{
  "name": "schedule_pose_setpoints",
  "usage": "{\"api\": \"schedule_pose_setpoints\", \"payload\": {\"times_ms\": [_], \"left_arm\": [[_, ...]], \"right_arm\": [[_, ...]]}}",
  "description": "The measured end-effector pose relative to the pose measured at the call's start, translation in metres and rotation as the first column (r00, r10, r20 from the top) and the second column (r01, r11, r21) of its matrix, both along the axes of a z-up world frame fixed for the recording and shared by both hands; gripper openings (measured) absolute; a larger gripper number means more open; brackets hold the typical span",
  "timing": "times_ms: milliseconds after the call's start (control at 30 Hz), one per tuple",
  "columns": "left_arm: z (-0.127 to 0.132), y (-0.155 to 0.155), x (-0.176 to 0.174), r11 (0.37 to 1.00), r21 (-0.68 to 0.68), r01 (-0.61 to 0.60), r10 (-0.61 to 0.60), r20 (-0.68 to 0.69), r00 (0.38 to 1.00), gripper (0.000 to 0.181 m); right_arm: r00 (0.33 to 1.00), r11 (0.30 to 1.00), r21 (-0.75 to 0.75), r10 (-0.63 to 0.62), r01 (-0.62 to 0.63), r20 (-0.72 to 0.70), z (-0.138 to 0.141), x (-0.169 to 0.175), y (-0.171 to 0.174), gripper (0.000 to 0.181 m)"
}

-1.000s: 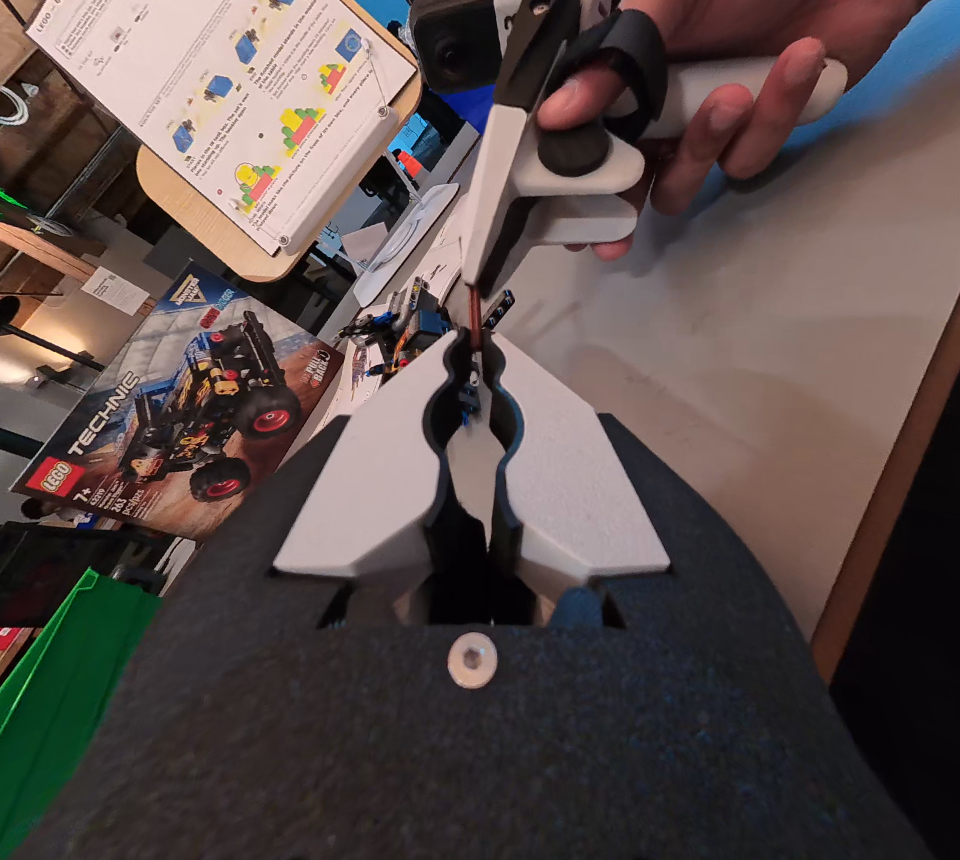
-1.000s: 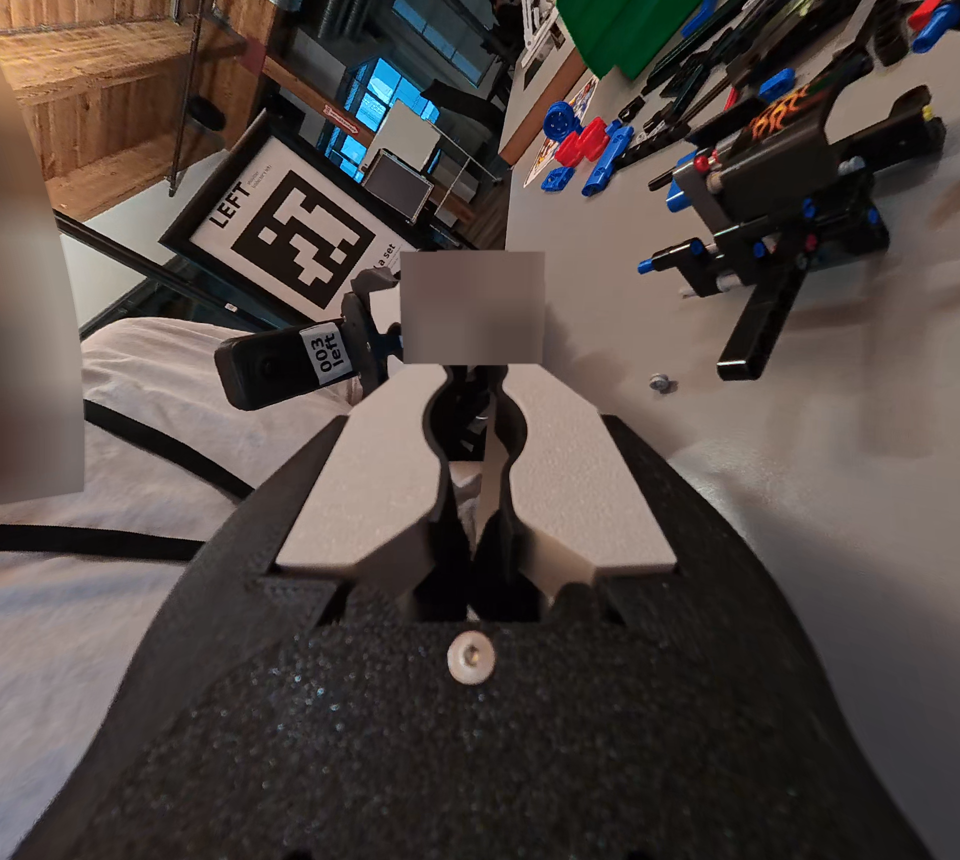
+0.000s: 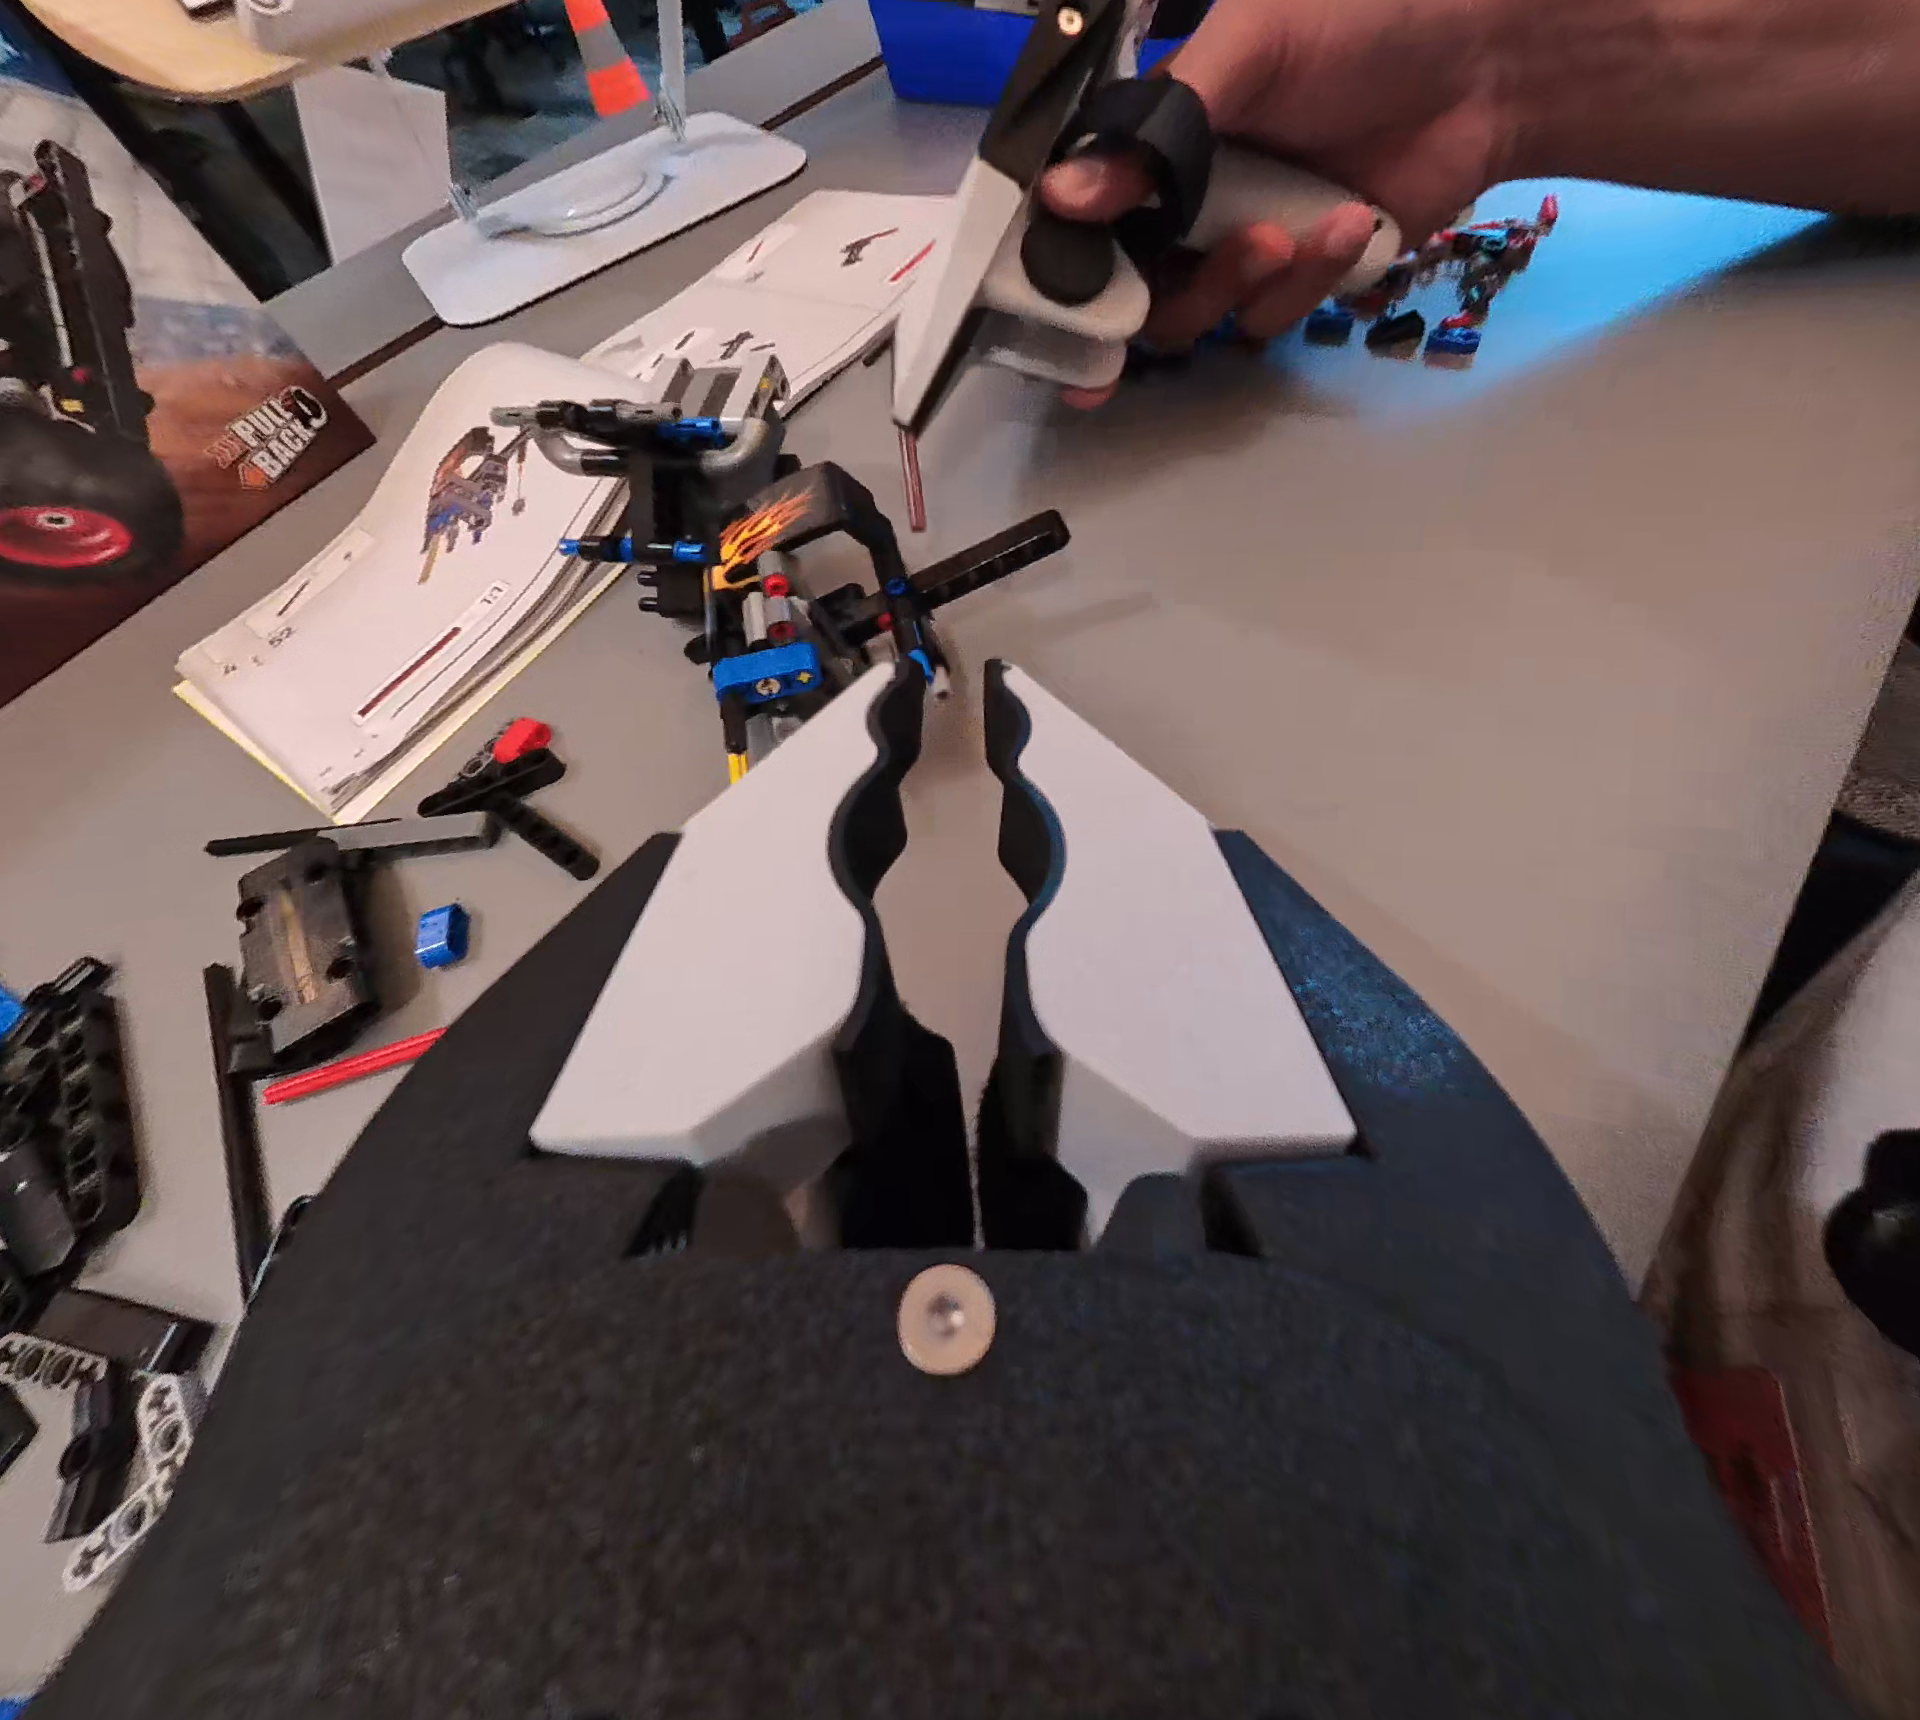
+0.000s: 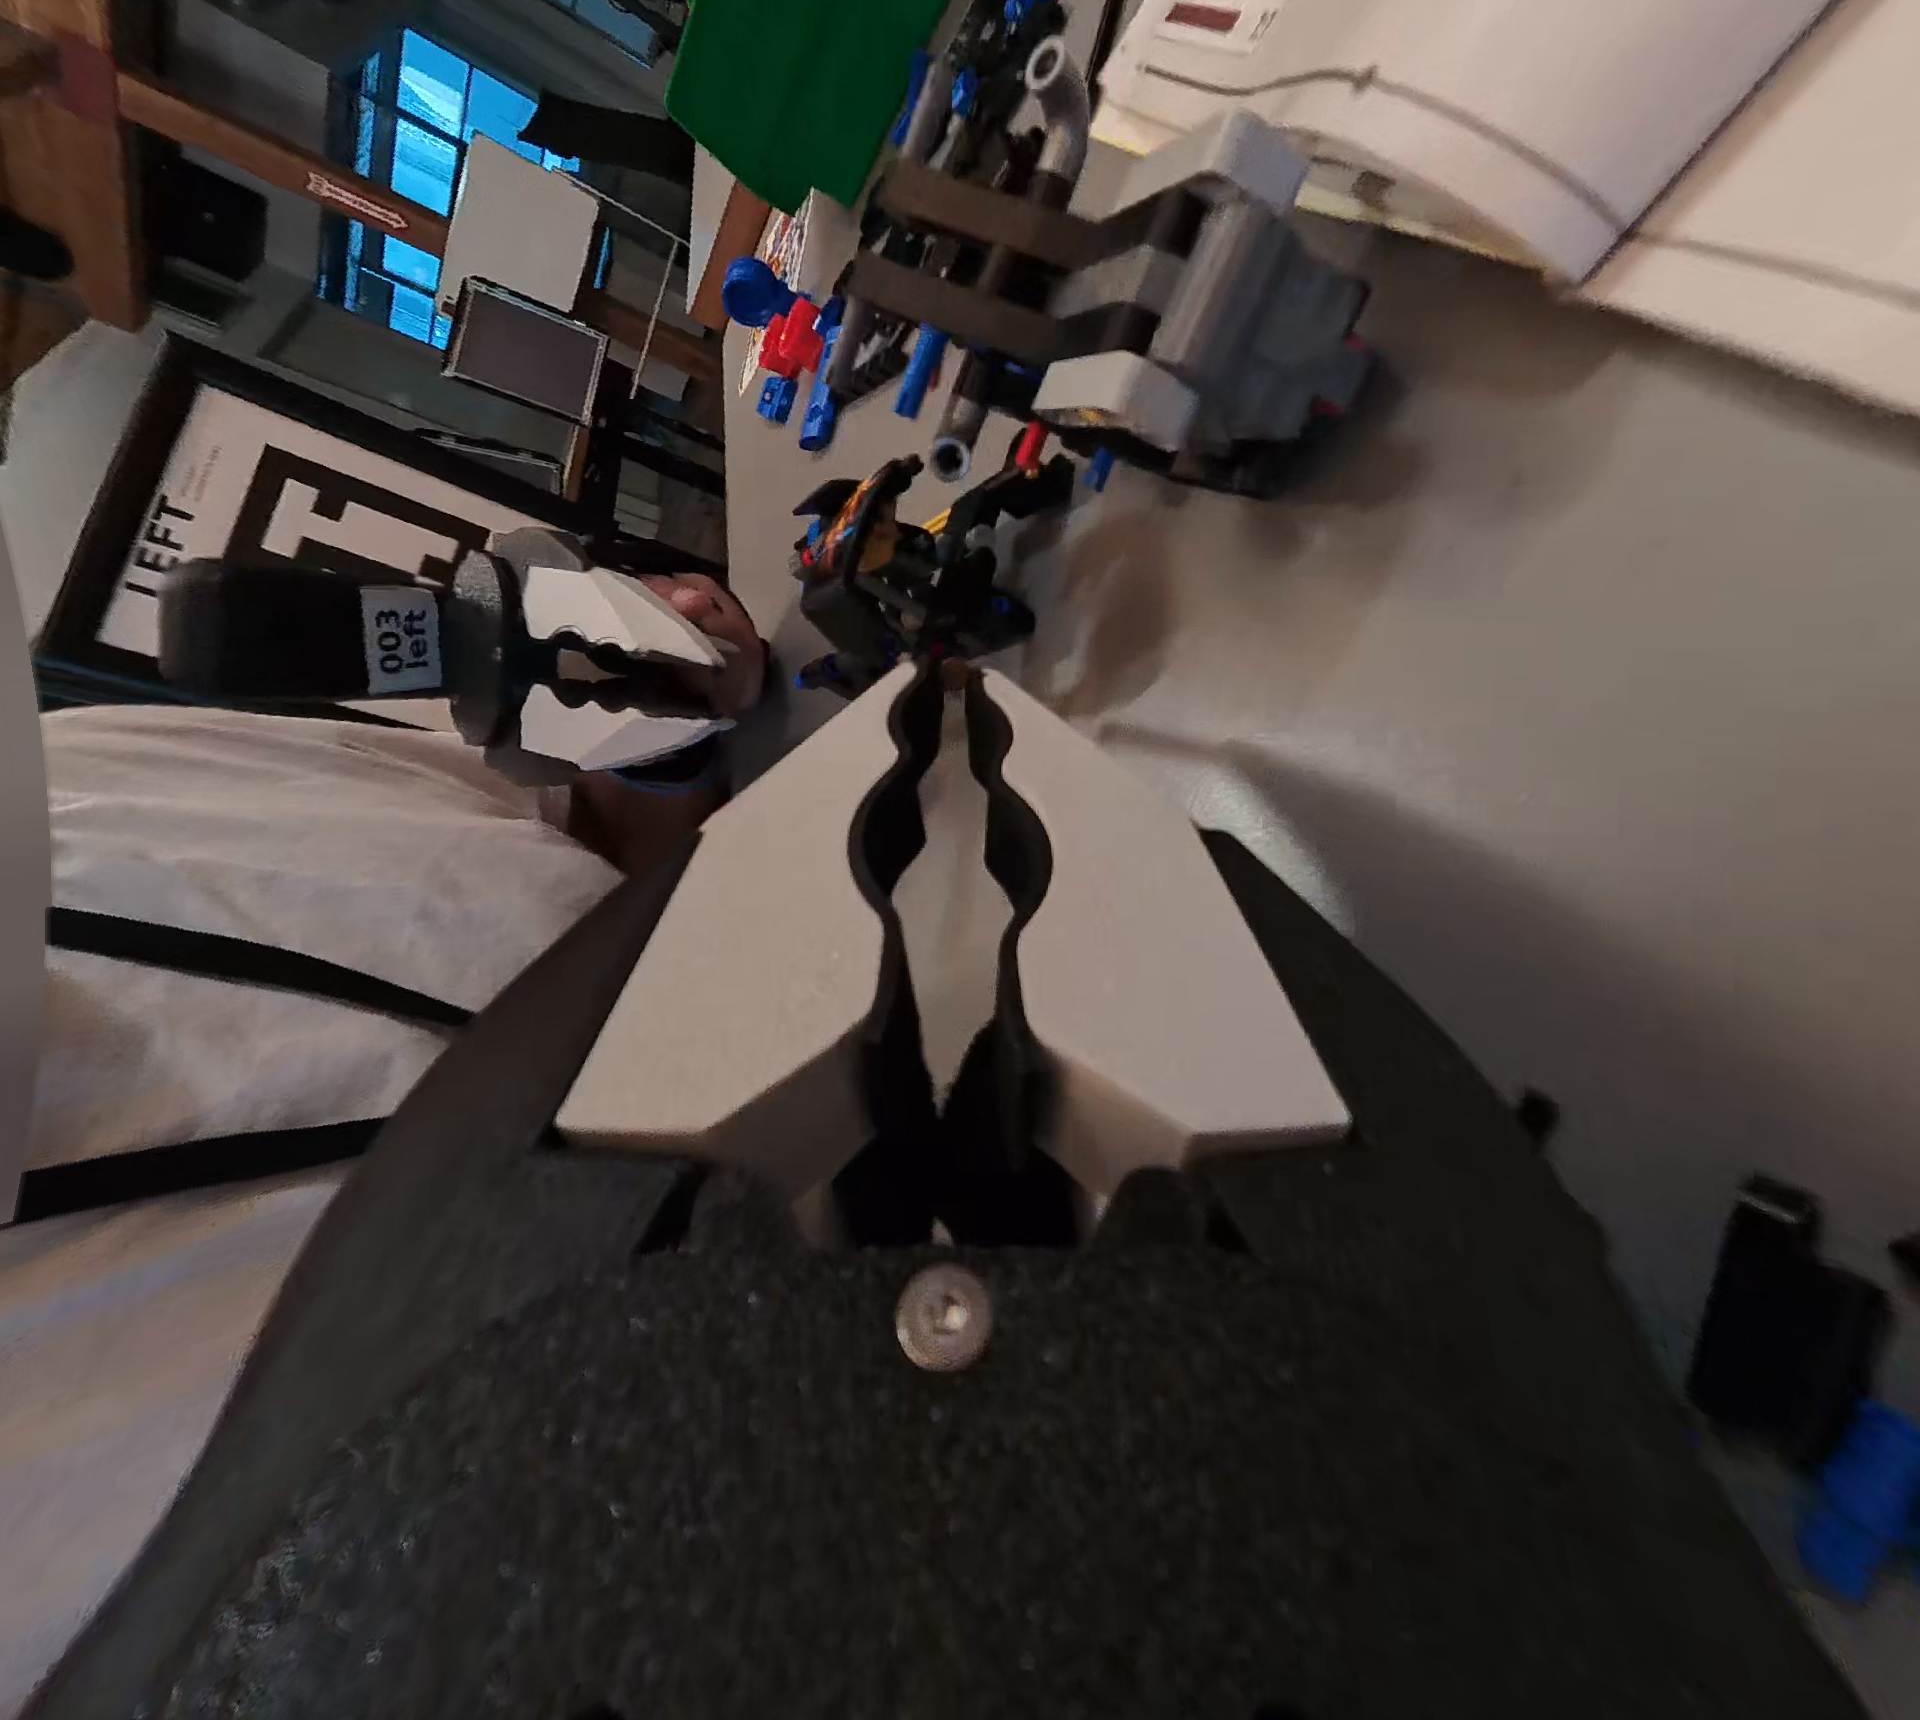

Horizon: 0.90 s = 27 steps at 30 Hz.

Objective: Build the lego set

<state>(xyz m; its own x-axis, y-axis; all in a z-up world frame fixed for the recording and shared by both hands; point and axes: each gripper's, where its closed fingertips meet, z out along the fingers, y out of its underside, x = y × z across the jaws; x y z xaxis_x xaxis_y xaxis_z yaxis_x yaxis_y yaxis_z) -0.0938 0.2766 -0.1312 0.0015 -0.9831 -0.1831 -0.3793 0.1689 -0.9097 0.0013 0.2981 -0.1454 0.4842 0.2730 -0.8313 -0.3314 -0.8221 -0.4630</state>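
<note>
Two grippers hang over a grey desk (image 3: 1351,631) strewn with lego parts. The left gripper (image 3: 951,683) has its fingers spread with nothing between them, its tips just above the near end of the half-built black model (image 3: 790,569), which lies on the desk with a flame-printed panel on top and blue pins along its side. The right gripper (image 3: 909,413), held by a hand (image 3: 1340,112) beyond the model, points down at the desk and pinches a thin dark-red axle (image 3: 914,481); the axle's lower end hangs close to the model's black beam, and whether it touches the desk cannot be told. In the right wrist view that gripper's (image 4: 948,683) tips stand almost together on the small red piece (image 4: 951,664), with the model (image 4: 894,569) just beyond. An open instruction booklet (image 3: 436,590) lies beside and partly under the model. Loose black beams, a small blue brick (image 3: 442,935) and a red axle (image 3: 353,1062) lie to the left, and the set's box (image 3: 125,465) stands at the far left edge.
</note>
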Motion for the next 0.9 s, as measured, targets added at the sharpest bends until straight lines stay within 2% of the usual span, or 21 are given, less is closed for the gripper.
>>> {"api": "schedule_pose_setpoints", "payload": {"times_ms": [100,333,567,767,900], "left_arm": [[-0.005,-0.001,0.005,1.000,0.004,-0.019,0.019,-0.031,0.999,0.009],[-0.018,-0.009,0.019,0.982,-0.175,-0.064,0.043,-0.121,0.992,0.010],[-0.028,-0.009,0.032,0.983,-0.153,-0.105,0.077,-0.177,0.981,0.010],[-0.034,-0.014,0.037,0.989,-0.107,-0.104,0.079,-0.213,0.974,0.010],[-0.034,-0.014,0.036,0.988,-0.122,-0.099,0.071,-0.214,0.974,0.010]], "right_arm": [[1.000,1.000,0.001,-0.012,0.012,0.009,0.000,-0.003,-0.002,0.003],[0.997,0.998,-0.038,-0.048,0.046,-0.057,-0.003,-0.003,-0.002,0.003],[0.995,0.998,-0.061,-0.004,-0.003,-0.101,-0.004,-0.011,-0.008,0.003],[0.989,0.997,-0.068,0.022,-0.032,-0.145,-0.001,-0.017,-0.011,0.003],[0.989,0.996,-0.073,0.035,-0.047,-0.146,-0.003,-0.020,-0.013,0.002]]}}
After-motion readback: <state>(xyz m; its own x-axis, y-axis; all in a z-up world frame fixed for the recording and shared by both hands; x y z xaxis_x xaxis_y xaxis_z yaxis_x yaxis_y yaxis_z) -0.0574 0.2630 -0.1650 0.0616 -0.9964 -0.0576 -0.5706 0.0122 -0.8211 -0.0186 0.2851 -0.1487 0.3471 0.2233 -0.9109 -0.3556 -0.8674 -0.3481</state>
